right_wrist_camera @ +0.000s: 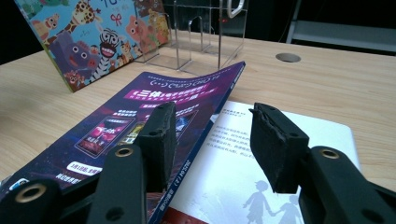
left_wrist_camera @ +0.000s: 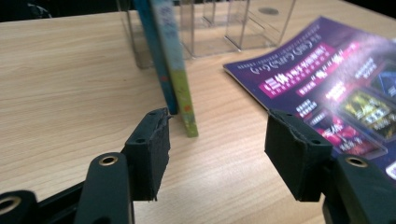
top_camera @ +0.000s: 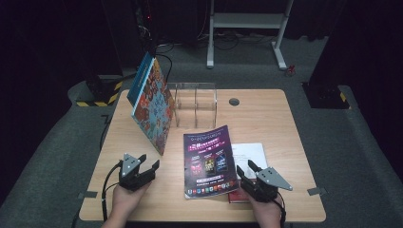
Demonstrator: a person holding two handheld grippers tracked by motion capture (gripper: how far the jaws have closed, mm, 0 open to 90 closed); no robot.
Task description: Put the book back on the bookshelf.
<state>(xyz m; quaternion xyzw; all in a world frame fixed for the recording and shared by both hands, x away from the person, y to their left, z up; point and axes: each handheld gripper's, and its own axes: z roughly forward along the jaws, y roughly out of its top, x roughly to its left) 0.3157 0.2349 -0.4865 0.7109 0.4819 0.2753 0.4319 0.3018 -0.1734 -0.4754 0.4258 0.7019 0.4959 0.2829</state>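
Resting low at table edge: left gripper [top_camera: 140, 167] | right gripper [top_camera: 249, 175] over magazine [top_camera: 209, 161] | jaws apart, empty

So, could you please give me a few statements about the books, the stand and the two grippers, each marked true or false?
1. The purple magazine lies flat on the table, partly covering a white book. True.
2. The colourful picture book lies flat at the table's middle. False: it stands on edge, leaning against the clear acrylic stand.
3. The left gripper has its jaws apart with nothing between them. True.
4. The right gripper is clamped on the white book. False: its jaws stand open above the books near the magazine's edge, gripping nothing.
5. The acrylic stand's slots hold three magazines. False: they are empty.
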